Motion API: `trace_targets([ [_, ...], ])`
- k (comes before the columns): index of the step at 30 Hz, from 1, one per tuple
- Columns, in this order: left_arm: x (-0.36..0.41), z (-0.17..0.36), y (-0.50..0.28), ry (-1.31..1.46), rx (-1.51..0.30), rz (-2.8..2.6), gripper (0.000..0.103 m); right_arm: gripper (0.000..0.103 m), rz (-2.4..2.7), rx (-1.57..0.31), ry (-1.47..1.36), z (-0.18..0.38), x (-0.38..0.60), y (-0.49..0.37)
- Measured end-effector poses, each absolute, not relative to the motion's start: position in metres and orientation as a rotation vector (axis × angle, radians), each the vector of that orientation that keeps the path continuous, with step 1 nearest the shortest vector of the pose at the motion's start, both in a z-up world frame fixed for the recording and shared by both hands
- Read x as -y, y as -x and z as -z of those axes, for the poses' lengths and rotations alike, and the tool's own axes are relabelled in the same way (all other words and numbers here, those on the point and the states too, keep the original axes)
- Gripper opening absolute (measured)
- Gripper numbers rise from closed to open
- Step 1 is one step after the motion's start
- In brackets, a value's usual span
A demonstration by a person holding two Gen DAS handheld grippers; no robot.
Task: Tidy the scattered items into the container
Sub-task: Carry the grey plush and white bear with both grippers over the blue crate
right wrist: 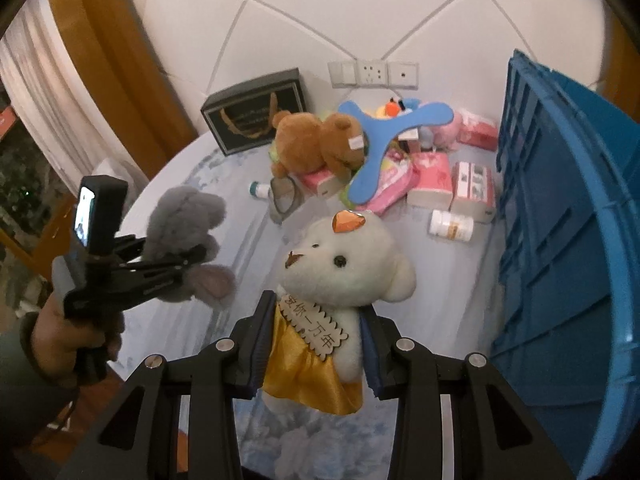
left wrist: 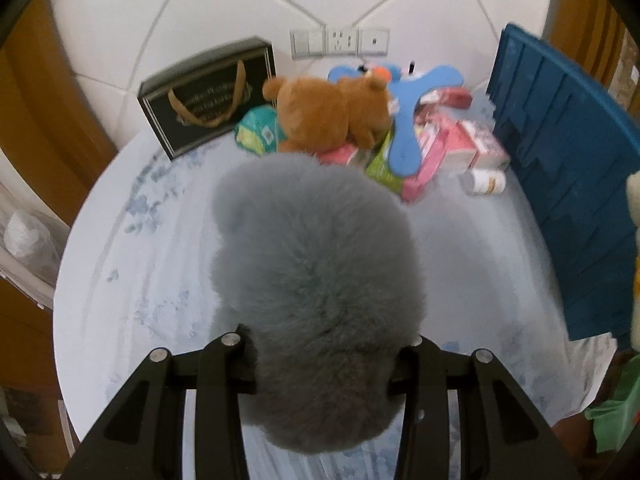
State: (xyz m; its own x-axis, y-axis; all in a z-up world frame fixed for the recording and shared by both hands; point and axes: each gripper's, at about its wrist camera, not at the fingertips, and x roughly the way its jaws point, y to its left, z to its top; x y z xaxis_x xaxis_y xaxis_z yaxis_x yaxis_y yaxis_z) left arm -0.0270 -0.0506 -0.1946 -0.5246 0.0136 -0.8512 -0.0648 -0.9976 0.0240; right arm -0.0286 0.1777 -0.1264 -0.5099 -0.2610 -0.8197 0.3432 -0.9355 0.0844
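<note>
Between the right gripper's [right wrist: 312, 354] jaws, clamped at its waist, hangs the white plush bear in a yellow satin skirt [right wrist: 340, 280], head away; the tall blue plastic crate [right wrist: 560, 240] stands just rightward at the bed's [right wrist: 440, 300] right edge. The left gripper's [left wrist: 322, 364] jaws pinch the fluffy grey plush toy [left wrist: 316, 272], farther from the crate.

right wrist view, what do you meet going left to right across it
left tongs gripping a grey plush → white teddy held in the right tongs → white pill bottle → blue crate
</note>
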Motion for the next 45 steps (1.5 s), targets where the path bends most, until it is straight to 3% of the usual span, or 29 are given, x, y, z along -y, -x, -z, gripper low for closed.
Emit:
trace_targets([
  [22,-0.039,0.039,0.028,1.120,-0.125,-2.778,0.039,0.038,2.566,-0.058,-1.030,0.014,-0.252,0.016],
  [45,-0.226,-0.030,0.058,0.858,-0.243,-2.611,0.039,0.038,2.743,0.068,-0.909,-0.047,-0.387,0.009],
])
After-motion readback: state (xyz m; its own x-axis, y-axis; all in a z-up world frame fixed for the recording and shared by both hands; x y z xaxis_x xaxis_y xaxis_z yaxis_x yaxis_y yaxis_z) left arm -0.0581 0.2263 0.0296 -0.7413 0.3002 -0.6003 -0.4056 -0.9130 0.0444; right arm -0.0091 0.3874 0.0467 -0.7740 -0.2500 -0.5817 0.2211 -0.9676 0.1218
